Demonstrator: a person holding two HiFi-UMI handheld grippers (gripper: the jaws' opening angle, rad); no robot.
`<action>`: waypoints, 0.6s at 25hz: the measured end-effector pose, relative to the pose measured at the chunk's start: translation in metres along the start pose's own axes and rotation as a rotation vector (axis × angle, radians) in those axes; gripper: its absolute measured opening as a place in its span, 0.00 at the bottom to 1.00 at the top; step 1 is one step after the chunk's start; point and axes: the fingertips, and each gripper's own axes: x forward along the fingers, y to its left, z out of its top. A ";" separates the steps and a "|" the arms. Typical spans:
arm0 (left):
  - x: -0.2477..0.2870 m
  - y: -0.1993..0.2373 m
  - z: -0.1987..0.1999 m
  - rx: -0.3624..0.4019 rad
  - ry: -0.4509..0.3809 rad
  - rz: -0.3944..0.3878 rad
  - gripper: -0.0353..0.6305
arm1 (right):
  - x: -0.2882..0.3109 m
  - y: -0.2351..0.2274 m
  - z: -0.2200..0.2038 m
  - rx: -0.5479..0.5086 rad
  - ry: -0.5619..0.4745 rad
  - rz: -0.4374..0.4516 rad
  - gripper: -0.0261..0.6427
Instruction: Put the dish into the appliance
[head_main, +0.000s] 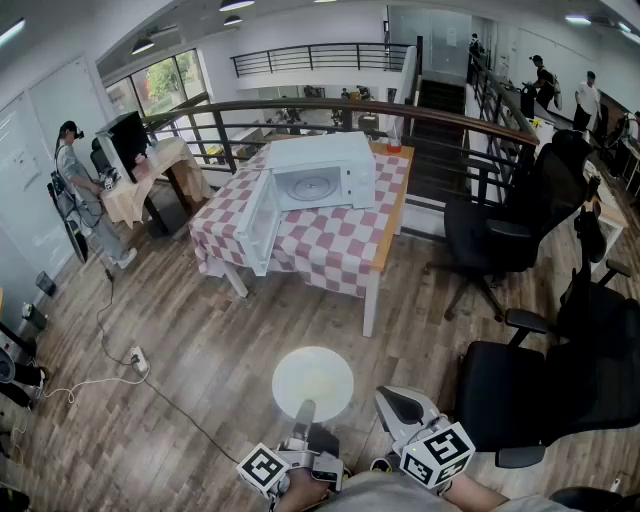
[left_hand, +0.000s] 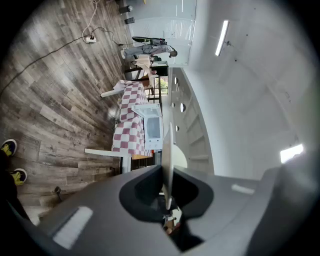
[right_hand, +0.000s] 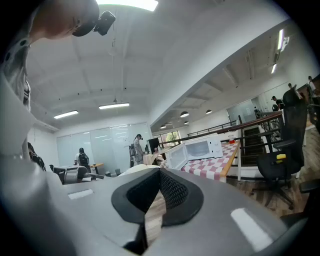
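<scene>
A round white dish (head_main: 313, 380) hangs flat above the wooden floor, and my left gripper (head_main: 302, 410) is shut on its near rim. The left gripper view shows the dish (left_hand: 168, 150) edge-on, clamped between the jaws of the left gripper (left_hand: 167, 186). The white microwave (head_main: 318, 177) stands some way ahead on a table with a red-and-white checked cloth (head_main: 330, 245), its door (head_main: 259, 223) swung open to the left. It also appears in the left gripper view as microwave (left_hand: 152, 127) and in the right gripper view as microwave (right_hand: 198, 149). My right gripper (head_main: 392, 402) is beside the dish, shut and empty (right_hand: 160, 176).
Black office chairs (head_main: 530, 385) stand close on the right, with another (head_main: 505, 235) by the table. A dark railing (head_main: 340, 110) runs behind the table. A power strip with cable (head_main: 138, 360) lies on the floor at left. A person (head_main: 80, 185) stands by a far-left desk.
</scene>
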 end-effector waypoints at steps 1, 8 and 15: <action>0.001 -0.002 0.002 0.000 -0.002 -0.007 0.09 | 0.001 -0.001 0.000 0.000 -0.003 -0.001 0.04; 0.005 -0.002 0.011 0.011 -0.008 -0.018 0.09 | 0.009 -0.001 -0.002 0.004 -0.003 -0.002 0.04; 0.001 -0.002 0.015 0.015 0.007 -0.021 0.09 | 0.010 0.012 -0.006 0.010 -0.003 0.000 0.04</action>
